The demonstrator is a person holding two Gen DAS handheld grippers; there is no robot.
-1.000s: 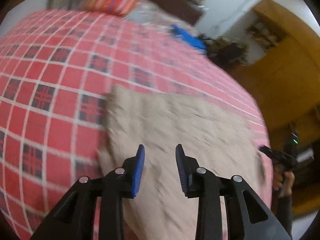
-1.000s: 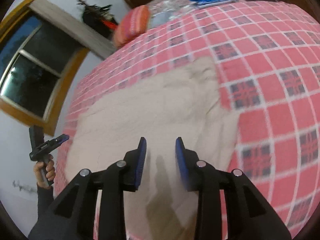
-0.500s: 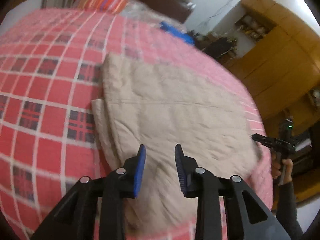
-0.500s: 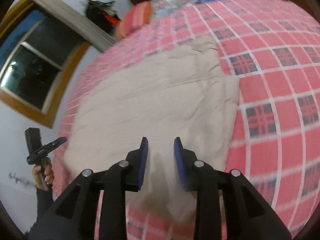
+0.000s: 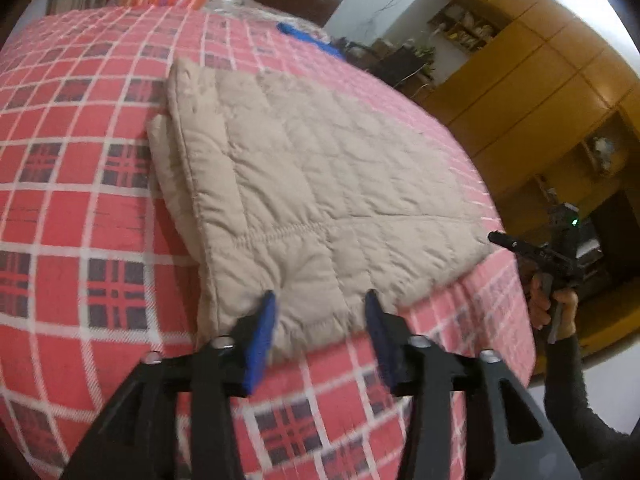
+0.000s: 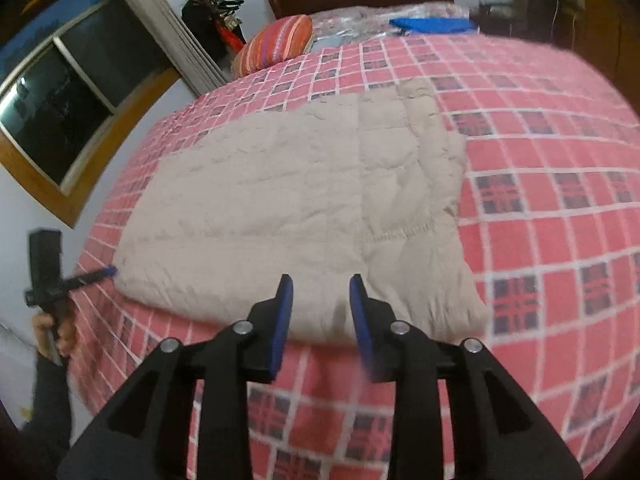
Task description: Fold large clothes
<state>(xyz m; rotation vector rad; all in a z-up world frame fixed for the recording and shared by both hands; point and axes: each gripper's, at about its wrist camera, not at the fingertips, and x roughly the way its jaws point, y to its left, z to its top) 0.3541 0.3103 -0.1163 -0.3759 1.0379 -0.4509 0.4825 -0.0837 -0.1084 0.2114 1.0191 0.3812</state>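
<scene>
A beige quilted jacket [image 5: 312,184] is laid folded into a rough rectangle on a bed covered by a red plaid blanket [image 5: 80,216]. In the left wrist view, the left gripper [image 5: 318,300] is held over the near edge of the garment, its blue-padded fingers [image 5: 262,328] spread apart with nothing between them; a stitched hem is seen just ahead of the tips. A narrower layer of the same fabric is seen protruding from beneath the left side of the fold. In the right wrist view, the right gripper [image 6: 320,284] is likewise held at the near edge of the jacket [image 6: 304,208], its fingers [image 6: 282,316] released and empty. Whether either gripper touches the cloth cannot be told.

Each gripper is seen from the other's camera, held by a hand [image 5: 554,304] in a dark sleeve at the bed's edge. At the head of the bed, a striped orange pillow [image 6: 276,44] and a folded blue cloth [image 6: 432,24] are seen, well apart from the jacket. A dark window [image 6: 60,100] with a wooden frame is set in the wall, and yellow-brown cabinets [image 5: 540,92] are seen beyond the bed.
</scene>
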